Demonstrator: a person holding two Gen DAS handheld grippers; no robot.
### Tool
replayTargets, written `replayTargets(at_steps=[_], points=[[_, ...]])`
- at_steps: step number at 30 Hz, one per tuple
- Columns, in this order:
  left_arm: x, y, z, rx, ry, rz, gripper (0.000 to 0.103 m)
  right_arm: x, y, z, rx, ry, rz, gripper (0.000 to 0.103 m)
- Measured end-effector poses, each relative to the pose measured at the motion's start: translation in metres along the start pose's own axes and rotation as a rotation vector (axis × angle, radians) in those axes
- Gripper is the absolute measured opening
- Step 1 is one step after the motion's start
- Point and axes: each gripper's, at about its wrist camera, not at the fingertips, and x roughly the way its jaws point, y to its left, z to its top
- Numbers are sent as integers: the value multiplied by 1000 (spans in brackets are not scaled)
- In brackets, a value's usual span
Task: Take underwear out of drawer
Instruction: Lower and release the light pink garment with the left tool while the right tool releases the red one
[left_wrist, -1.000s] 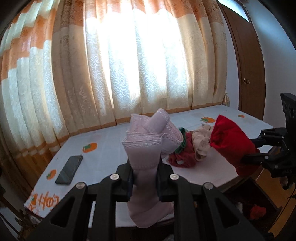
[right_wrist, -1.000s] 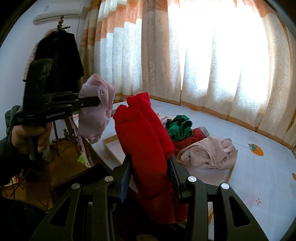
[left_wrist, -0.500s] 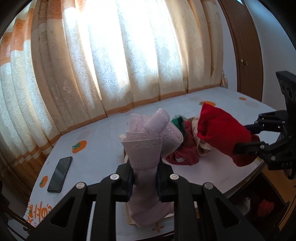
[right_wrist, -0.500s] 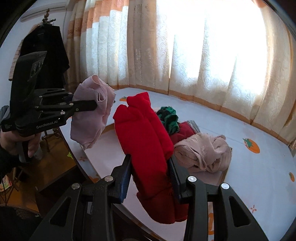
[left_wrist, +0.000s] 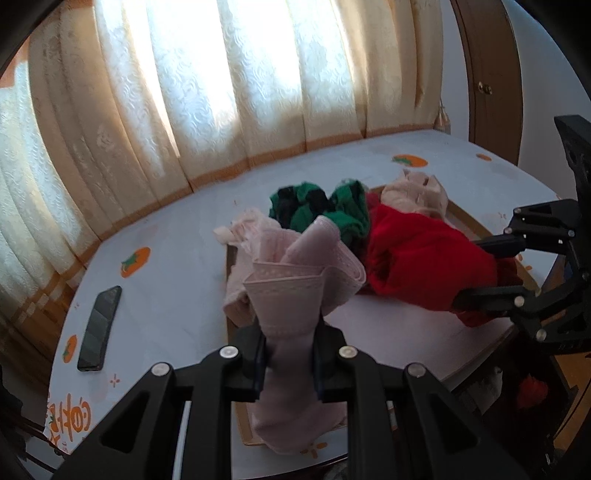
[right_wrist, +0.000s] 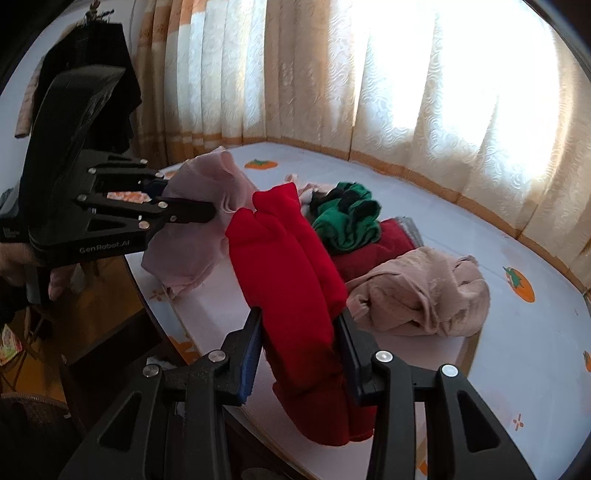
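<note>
My left gripper (left_wrist: 290, 360) is shut on pale pink lace-trimmed underwear (left_wrist: 295, 291), which hangs over the near edge of the white table (left_wrist: 166, 295). In the right wrist view this same gripper (right_wrist: 207, 214) sits at the left with the pink underwear (right_wrist: 192, 229) in it. My right gripper (right_wrist: 299, 354) is shut on a folded red garment (right_wrist: 291, 273); in the left wrist view it (left_wrist: 469, 269) enters from the right with the red garment (left_wrist: 424, 266). Both hover above a pile of green (left_wrist: 325, 210), dark red (right_wrist: 373, 251) and beige (right_wrist: 424, 295) clothes.
A black phone (left_wrist: 99, 328) lies on the table's left side. Lit curtains (left_wrist: 221, 92) run behind the table and a wooden door (left_wrist: 487, 74) stands at the right. A dark coat (right_wrist: 96, 74) hangs at the left. A hand (right_wrist: 33, 266) grips the left tool.
Both grippers have moved forward over the table and tilted down, each keeping its garment. The clothes pile now lies closer beneath them.
</note>
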Motion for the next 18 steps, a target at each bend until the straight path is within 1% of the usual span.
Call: replayTargets(at_steps=[3,10,18], points=[[8,-2,-1,10,38,-24,17,6,5,0,-22,23,-7,42],[19,-6,-5,23,83,-41,17,17,9,4,-34,68,-15,42],[34,-4,-13,20,143,-67,17,25,12,6,-38,89,-13,44]])
